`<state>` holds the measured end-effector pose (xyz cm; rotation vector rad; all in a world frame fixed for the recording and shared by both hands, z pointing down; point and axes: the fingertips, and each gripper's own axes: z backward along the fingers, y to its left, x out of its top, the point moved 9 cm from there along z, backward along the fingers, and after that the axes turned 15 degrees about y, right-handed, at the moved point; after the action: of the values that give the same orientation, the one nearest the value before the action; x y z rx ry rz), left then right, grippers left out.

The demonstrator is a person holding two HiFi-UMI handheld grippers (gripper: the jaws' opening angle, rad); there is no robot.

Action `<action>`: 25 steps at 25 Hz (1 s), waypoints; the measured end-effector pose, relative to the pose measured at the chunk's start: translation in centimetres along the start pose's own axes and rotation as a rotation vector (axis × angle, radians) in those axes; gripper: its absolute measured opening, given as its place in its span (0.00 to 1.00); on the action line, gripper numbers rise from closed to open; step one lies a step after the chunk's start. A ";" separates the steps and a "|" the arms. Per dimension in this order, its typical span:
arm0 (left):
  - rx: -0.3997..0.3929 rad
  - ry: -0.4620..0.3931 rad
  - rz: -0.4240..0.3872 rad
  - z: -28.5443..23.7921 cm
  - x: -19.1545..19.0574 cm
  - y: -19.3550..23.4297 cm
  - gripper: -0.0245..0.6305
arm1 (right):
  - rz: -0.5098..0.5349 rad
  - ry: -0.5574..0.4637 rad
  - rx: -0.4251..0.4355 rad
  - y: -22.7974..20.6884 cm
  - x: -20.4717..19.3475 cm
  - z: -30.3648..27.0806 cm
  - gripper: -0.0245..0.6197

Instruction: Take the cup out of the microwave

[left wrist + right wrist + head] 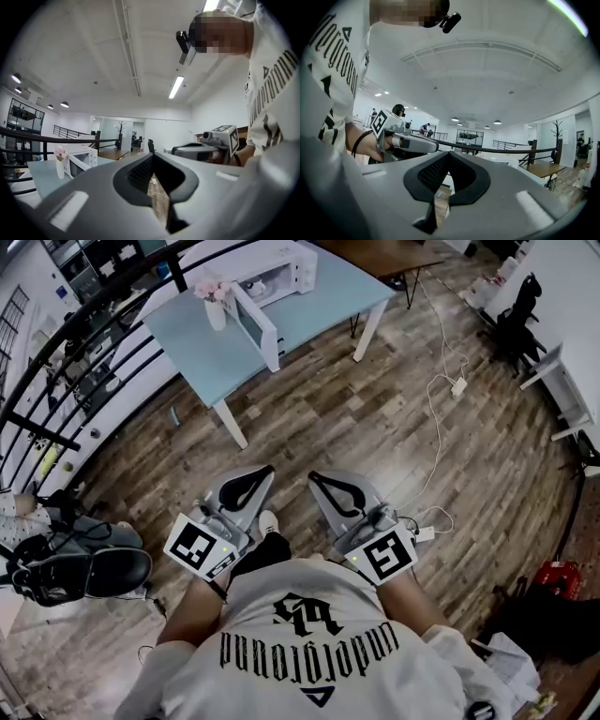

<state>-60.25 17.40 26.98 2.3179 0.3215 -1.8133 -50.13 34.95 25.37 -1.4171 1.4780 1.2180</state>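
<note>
A white microwave (274,271) stands on a light blue table (309,306) far ahead, with its door (257,326) swung open toward me; the left gripper view has it small at the left (80,158). No cup shows in any view. Both grippers are held level close to my body, well short of the table. My left gripper (265,469) (152,155) is shut with nothing between its jaws. Beside it, my right gripper (314,476) (449,153) is shut and empty too.
A white vase of pink flowers (215,302) stands on the table next to the microwave door. A black railing (75,362) curves along the left. A black office chair (84,570) sits at my left. A white cable with a plug (457,386) lies on the wooden floor.
</note>
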 end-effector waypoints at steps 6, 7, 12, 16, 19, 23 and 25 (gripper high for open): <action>-0.011 -0.007 -0.004 -1.1 0.0 6.9 0.11 | -0.012 0.004 -0.019 -2.9 0.9 -5.9 0.04; -0.017 -0.011 -0.003 -1.2 0.0 8.1 0.11 | -0.016 0.007 -0.030 -3.3 1.1 -6.9 0.04; -0.067 -0.021 -0.021 -1.5 1.3 13.3 0.11 | -0.034 0.022 -0.079 -4.8 2.5 -11.0 0.04; -0.083 -0.005 -0.028 -1.9 1.1 16.4 0.11 | -0.074 0.052 -0.085 -5.7 2.4 -13.5 0.04; -0.079 -0.012 -0.020 -2.2 0.9 18.2 0.11 | -0.086 0.050 -0.089 -6.8 2.4 -15.0 0.04; -0.065 -0.004 -0.015 -3.3 0.8 19.6 0.11 | -0.074 0.026 -0.089 -8.9 2.4 -16.7 0.04; -0.052 0.003 -0.016 -4.0 0.9 20.2 0.11 | -0.078 0.023 -0.076 -10.1 2.2 -17.4 0.04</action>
<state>-50.65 -0.87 27.22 2.2896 0.3843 -1.7870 -38.68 18.29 26.61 -1.5300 1.3919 1.2250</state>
